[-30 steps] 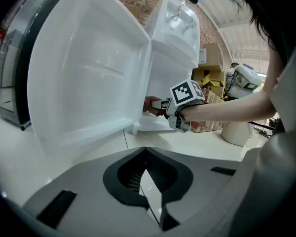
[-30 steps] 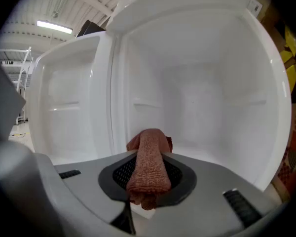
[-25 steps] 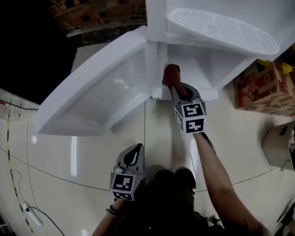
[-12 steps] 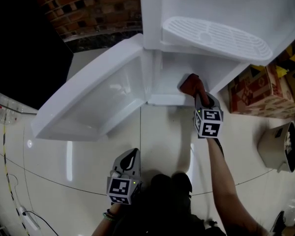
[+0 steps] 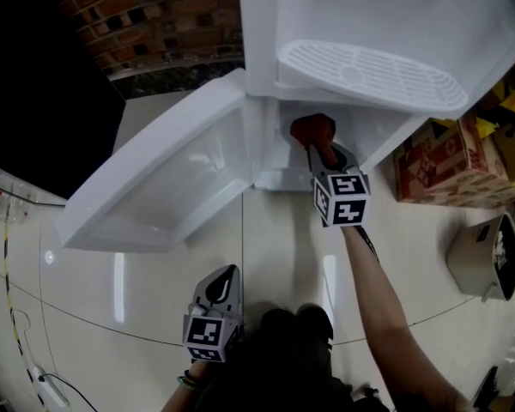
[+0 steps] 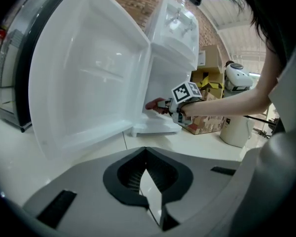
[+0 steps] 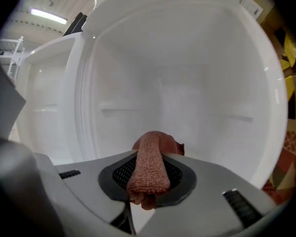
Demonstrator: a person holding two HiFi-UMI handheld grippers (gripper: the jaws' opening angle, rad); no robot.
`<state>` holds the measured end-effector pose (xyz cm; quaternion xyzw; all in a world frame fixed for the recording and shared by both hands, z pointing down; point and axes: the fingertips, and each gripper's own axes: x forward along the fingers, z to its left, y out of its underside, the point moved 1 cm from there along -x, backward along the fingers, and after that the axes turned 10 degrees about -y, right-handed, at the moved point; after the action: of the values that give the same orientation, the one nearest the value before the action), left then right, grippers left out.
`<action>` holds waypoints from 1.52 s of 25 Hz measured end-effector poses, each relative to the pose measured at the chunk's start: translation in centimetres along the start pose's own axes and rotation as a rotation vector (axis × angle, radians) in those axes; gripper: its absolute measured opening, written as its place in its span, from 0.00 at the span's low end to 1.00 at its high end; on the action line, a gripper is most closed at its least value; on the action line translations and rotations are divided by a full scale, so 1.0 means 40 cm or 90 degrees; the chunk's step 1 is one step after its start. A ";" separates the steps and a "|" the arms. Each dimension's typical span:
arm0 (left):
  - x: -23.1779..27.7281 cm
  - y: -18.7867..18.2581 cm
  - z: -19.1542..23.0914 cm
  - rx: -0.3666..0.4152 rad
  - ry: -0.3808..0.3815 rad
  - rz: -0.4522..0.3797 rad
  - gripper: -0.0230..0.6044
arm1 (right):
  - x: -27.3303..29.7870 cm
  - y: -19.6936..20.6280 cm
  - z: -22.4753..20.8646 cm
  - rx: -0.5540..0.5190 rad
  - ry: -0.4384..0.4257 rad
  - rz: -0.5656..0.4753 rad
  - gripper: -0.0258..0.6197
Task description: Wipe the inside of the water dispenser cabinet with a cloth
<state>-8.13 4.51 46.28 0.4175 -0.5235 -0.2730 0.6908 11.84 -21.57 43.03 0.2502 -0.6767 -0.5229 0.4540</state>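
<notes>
The right gripper (image 5: 316,153) pinches a red cloth (image 5: 312,130) inside the white cabinet (image 5: 270,140). The left gripper (image 5: 227,275) hangs low, jaws together, holding nothing.

The cloth (image 7: 147,169) looks coarsely knitted, the cabinet (image 7: 187,83) seemingly smooth glossy plastic.

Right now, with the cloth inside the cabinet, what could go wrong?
The cloth is pinched as a narrow roll in the right hand-held gripper, so it may slip out or leave patches unwiped. The left hand-held gripper hangs idle, so nothing steadies the open door, which could swing if bumped.
</notes>
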 end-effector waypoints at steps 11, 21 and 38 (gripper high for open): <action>-0.002 0.005 0.015 -0.006 -0.007 0.003 0.00 | 0.039 0.029 -0.071 0.048 0.039 0.032 0.15; -0.003 0.000 0.010 -0.004 -0.005 0.000 0.00 | -0.015 0.007 -0.145 0.056 0.084 0.023 0.15; -0.003 -0.003 0.016 -0.008 -0.012 -0.001 0.00 | -0.032 -0.233 0.175 0.021 -0.134 -0.120 0.15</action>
<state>-8.75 4.36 46.18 0.4110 -0.5276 -0.2810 0.6883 5.04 -20.24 33.57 0.2639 -0.7023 -0.5754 0.3256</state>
